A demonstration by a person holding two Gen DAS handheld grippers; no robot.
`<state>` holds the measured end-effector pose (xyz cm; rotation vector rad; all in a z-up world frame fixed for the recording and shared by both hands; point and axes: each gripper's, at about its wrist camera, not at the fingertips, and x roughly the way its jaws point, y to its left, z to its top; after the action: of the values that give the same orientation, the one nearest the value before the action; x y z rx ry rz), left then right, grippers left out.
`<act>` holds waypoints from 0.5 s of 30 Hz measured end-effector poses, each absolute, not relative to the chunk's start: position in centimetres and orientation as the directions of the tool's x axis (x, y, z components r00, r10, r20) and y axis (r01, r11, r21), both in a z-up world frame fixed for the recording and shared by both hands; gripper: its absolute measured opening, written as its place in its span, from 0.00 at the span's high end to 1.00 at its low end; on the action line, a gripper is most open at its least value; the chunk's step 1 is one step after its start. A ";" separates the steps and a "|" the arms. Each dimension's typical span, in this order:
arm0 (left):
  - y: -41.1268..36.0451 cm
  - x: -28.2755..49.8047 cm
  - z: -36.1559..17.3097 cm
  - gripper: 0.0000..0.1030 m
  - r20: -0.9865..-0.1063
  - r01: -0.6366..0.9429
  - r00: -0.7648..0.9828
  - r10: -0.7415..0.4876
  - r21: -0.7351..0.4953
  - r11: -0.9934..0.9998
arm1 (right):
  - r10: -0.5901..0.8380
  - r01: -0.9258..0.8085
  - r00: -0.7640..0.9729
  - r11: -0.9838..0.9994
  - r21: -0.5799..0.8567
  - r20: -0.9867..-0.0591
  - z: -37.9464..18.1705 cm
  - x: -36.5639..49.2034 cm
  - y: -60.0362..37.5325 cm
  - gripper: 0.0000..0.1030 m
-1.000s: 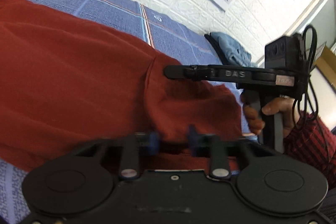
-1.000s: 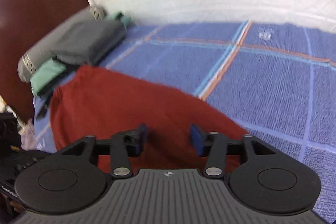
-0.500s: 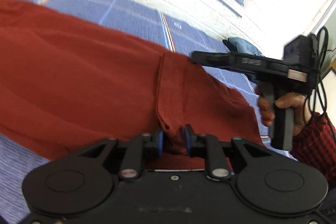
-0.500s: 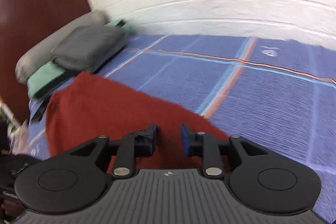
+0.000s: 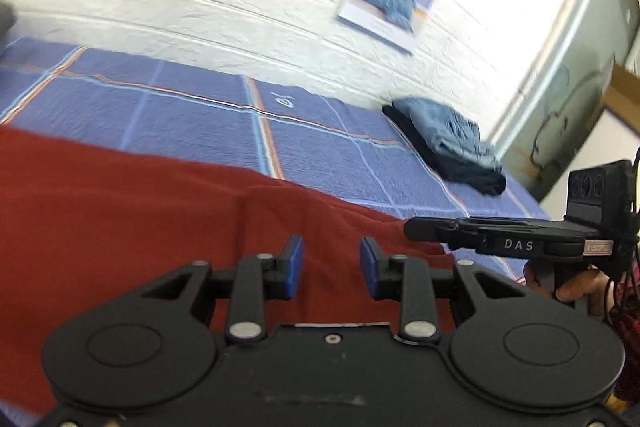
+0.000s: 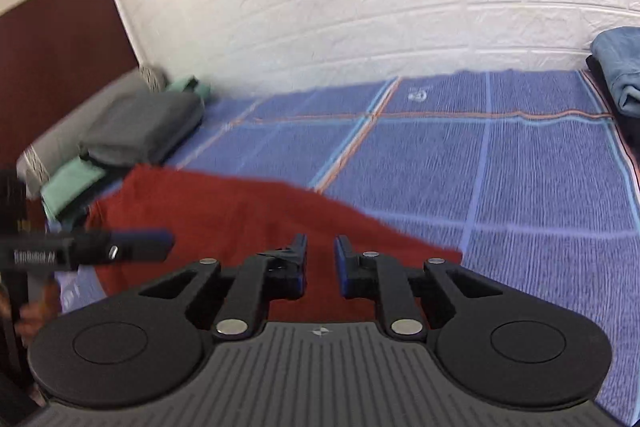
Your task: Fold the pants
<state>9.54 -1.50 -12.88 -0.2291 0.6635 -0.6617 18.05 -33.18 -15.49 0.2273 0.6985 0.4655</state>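
Observation:
Red pants [image 5: 120, 207] lie spread on the blue plaid bed sheet [image 5: 160, 115]. In the left wrist view my left gripper [image 5: 330, 243] hovers over a fold near the pants' edge. Its jaws are opening, and its blue pads [image 5: 294, 267] stand apart from the cloth. My right gripper [image 5: 412, 229] comes in edge-on from the right, held by a hand [image 5: 576, 285]. In the right wrist view the right gripper [image 6: 320, 241] is over the pants [image 6: 224, 211]. Its jaws are closing to a narrow gap, with no cloth pinched that I can see. The left gripper [image 6: 160, 241] shows at the left.
Folded blue jeans [image 5: 448, 143] lie at the bed's far right by the white wall. Grey and green folded items [image 6: 140, 123] are stacked against a dark headboard [image 6: 60, 47]. A poster [image 5: 392, 3] hangs on the wall. Bare sheet stretches beyond the pants.
The left jaws, narrow around a cloth fold half a second ago, have widened and lifted off it. The right jaws have narrowed steadily. Both views now tilt up, showing more bed and wall.

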 end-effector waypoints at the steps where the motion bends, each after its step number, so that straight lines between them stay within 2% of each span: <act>1: -2.0 9.9 -13.1 0.69 -0.500 0.504 0.586 -0.638 -0.392 0.770 | 0.469 -0.314 0.674 0.881 0.353 -0.571 -15.8 18.4 -33.3 0.73; 2: -2.7 10.4 -13.6 0.69 -0.513 0.508 0.578 -0.635 -0.382 0.772 | 0.438 -0.280 0.682 0.896 0.344 -0.586 -16.2 18.7 -33.6 0.72; 4: -4.0 11.3 -15.0 0.56 -0.560 0.491 0.569 -0.602 -0.356 0.795 | 0.322 -0.193 0.709 0.944 0.267 -0.627 -17.3 20.0 -34.2 0.66; 6: -3.9 11.8 -16.7 0.56 -0.595 0.465 0.551 -0.586 -0.365 0.807 | 0.247 -0.128 0.722 0.965 0.227 -0.646 -18.5 21.0 -34.9 0.68; 9: -3.2 11.7 -17.0 0.56 -0.567 0.460 0.561 -0.603 -0.392 0.797 | 0.286 -0.096 0.731 0.942 0.321 -0.620 -18.0 20.9 -35.6 0.62; 11: -2.2 11.4 -16.4 0.54 -0.552 0.430 0.558 -0.620 -0.447 0.784 | 0.304 -0.110 0.752 0.933 0.343 -0.584 -16.9 20.1 -35.3 0.61; 15: 2.5 8.4 -14.4 0.41 -0.512 0.347 0.664 -0.545 -0.434 0.831 | 0.399 -0.220 0.749 0.903 0.370 -0.529 -14.8 18.5 -33.5 0.60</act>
<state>8.40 2.52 -14.41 -0.3128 0.6756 -0.5132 18.55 -33.48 -14.82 0.2950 0.6406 0.3438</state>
